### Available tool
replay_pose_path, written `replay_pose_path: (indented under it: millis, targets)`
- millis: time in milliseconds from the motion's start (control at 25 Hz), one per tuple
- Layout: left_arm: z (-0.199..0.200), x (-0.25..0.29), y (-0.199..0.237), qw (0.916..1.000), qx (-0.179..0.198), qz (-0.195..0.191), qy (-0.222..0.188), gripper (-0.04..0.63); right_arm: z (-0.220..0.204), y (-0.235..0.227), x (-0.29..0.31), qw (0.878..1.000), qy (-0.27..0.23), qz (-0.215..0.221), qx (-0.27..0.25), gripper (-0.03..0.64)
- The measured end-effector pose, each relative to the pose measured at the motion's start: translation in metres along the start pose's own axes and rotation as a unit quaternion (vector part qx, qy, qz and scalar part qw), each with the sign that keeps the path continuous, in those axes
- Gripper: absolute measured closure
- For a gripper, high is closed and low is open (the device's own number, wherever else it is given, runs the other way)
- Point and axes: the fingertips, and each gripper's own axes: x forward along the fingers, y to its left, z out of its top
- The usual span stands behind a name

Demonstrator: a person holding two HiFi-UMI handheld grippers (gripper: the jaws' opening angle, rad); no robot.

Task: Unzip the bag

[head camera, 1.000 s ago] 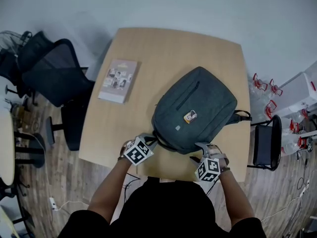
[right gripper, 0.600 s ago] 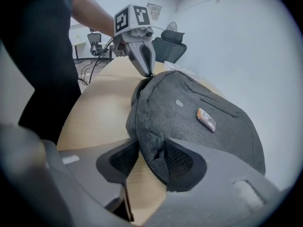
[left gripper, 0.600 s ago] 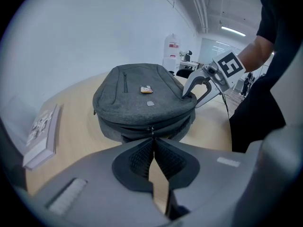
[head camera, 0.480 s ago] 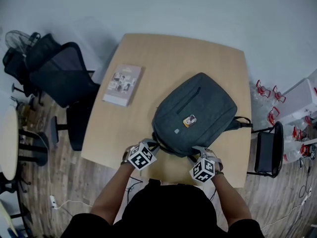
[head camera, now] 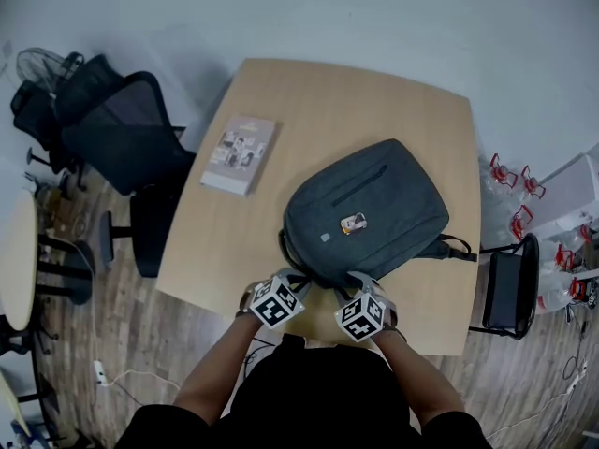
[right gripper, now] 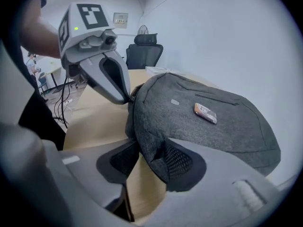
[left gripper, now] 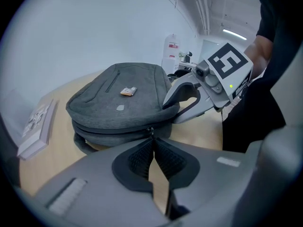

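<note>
One bag [head camera: 365, 218] sat on one tabletop [head camera: 309, 110], one book [head camera: 240, 154] lay left of the bag, and two tools were at the bag's near edge: left hand-held gripper [head camera: 296, 276], right hand-held gripper [head camera: 352, 279].

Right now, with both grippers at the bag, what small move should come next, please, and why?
Probably draw the left gripper along the zipper seam, away from the right gripper. The left looks shut on the zipper pull, and the right's jaws have just been closing on the bag.
</note>
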Motion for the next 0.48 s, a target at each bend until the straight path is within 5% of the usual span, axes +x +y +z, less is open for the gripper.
replay_pose_path:
  millis: [280,480]
  targets:
    - [-0.005,0.001,-0.003,0.9997,-0.022,0.003,-0.009,0.566,0.02,0.009,0.009,0.999,-0.023,0.008,0.032,0.445]
    - [-0.01,0.001,-0.002,0.9991,-0.034,0.008,-0.024,0.568,0.019,0.01,-0.02,0.993,-0.07,0.072,-0.064,0.428]
